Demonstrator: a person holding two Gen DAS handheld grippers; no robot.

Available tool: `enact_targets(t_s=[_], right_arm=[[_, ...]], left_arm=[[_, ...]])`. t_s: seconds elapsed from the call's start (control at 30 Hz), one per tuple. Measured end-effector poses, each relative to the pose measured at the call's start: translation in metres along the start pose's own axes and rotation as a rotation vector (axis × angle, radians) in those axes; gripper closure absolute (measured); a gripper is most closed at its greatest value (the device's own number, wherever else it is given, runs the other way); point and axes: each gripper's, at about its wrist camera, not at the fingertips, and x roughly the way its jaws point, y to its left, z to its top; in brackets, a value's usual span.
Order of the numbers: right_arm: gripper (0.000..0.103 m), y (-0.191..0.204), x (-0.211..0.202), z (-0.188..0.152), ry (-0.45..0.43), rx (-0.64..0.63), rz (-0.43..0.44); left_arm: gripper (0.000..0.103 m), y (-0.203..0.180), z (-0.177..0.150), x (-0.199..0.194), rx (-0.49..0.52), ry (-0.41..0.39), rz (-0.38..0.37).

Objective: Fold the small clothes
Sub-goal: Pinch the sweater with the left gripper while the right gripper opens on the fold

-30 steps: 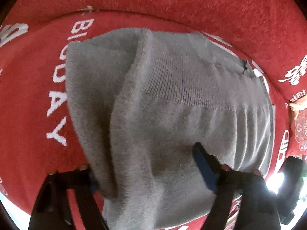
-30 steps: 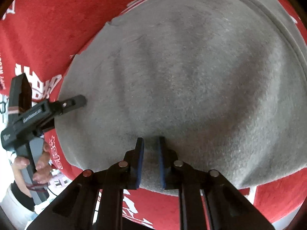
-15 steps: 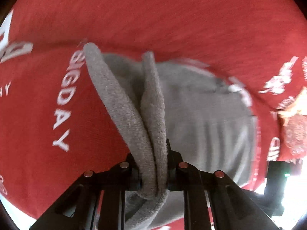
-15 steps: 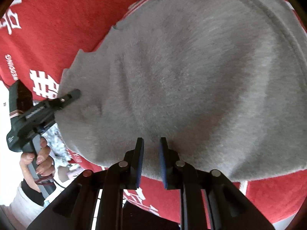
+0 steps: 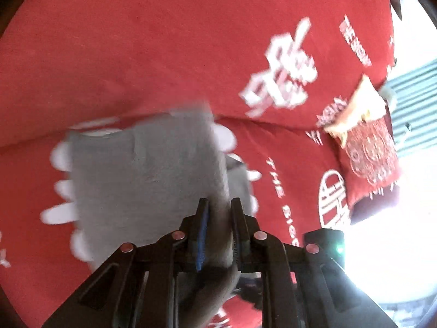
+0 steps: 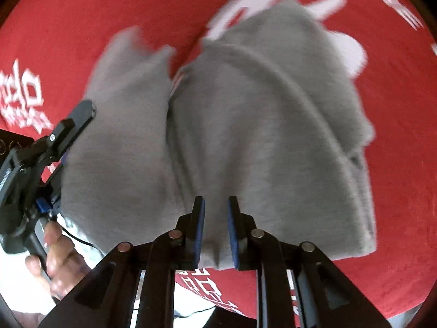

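A small grey fleece garment (image 6: 259, 136) lies partly lifted over a red cloth with white lettering (image 6: 68, 41). My right gripper (image 6: 215, 210) is shut on the garment's near hem. My left gripper (image 5: 220, 207) is shut on a bunched edge of the same garment (image 5: 142, 180), which hangs to its left in the left wrist view. The left gripper also shows at the left of the right wrist view (image 6: 73, 123), clamped on the garment's left side, with the hand holding it below. Both views are motion-blurred.
The red printed cloth (image 5: 164, 54) covers the whole work surface. A darker red patterned piece (image 5: 371, 150) and a yellowish item (image 5: 355, 109) lie at the far right in the left wrist view. Bright light marks the surface edge at lower right.
The left gripper closed on the grey garment's edge, then swung with it; the garment now hangs left of its fingers. The garment has bunched and folded between the two grippers.
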Motion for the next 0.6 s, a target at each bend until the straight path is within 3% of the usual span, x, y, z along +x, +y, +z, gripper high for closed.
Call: enact_targets(t_s=[0.17, 0.23, 0.47, 0.6], right_arm=[[0.080, -0.036, 0.000, 0.007, 0.034, 0.081, 0.036], [0.079, -0.041, -0.004, 0.010, 0.033, 0.087, 0.053], [0.055, -0.064, -0.025, 0.020, -0.013, 0.170, 0.203], [0.051, -0.080, -0.034, 0.024, -0.022, 0.200, 0.254]], left_arm=[[0.093, -0.021, -0.009, 0.048, 0.033, 0.098, 0.055], [0.092, -0.023, -0.012, 0.042, 0.043, 0.099, 0.072], [0.092, -0.003, -0.019, -0.004, 0.068, 0.060, 0.207], [0.092, 0.028, -0.022, -0.022, 0.014, 0.048, 0.288]])
